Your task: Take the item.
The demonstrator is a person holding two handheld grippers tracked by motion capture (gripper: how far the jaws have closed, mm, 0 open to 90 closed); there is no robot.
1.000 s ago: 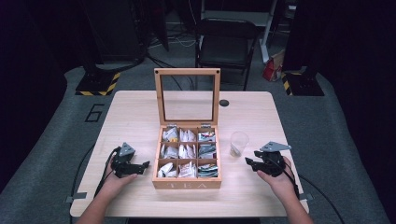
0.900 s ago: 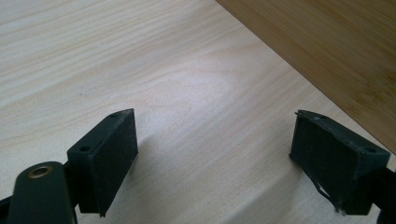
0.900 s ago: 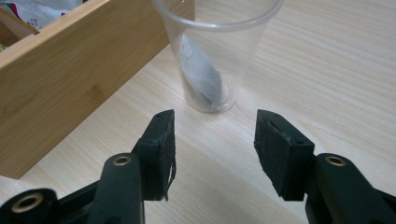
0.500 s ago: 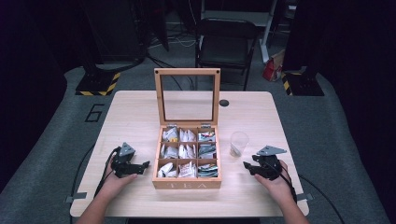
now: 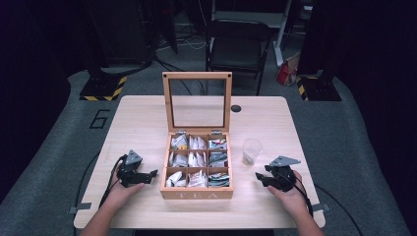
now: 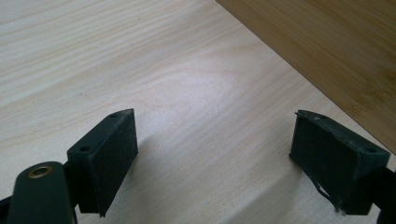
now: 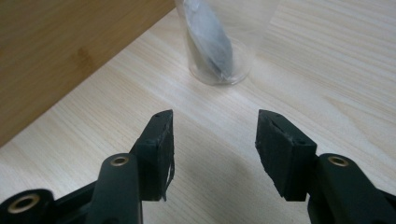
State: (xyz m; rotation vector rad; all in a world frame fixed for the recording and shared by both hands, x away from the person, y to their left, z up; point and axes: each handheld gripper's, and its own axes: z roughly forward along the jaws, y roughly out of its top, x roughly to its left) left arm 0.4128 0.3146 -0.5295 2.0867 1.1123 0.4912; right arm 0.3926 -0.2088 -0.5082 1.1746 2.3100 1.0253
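We've got two claws, both spread and empty: left claw [image 5: 150, 174] beside one tea box [image 5: 196, 193], right claw [image 5: 259, 177] near one cup [image 5: 251, 151].

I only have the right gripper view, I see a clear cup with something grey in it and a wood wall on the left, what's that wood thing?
Observer: It is the side of a wooden tea box, lid standing open, with "TEA" on its front, seen in the high view.
Operator: What's in it?
Observer: Nine compartments holding tea bags, mostly white and grey packets.
Operator: Where is the left gripper?
Observer: The left gripper rests on the table on the box's other side, jaws open with nothing between them.
Operator: And the cup against the box?
Observer: The clear plastic cup stands apart from the box, between it and the right gripper.
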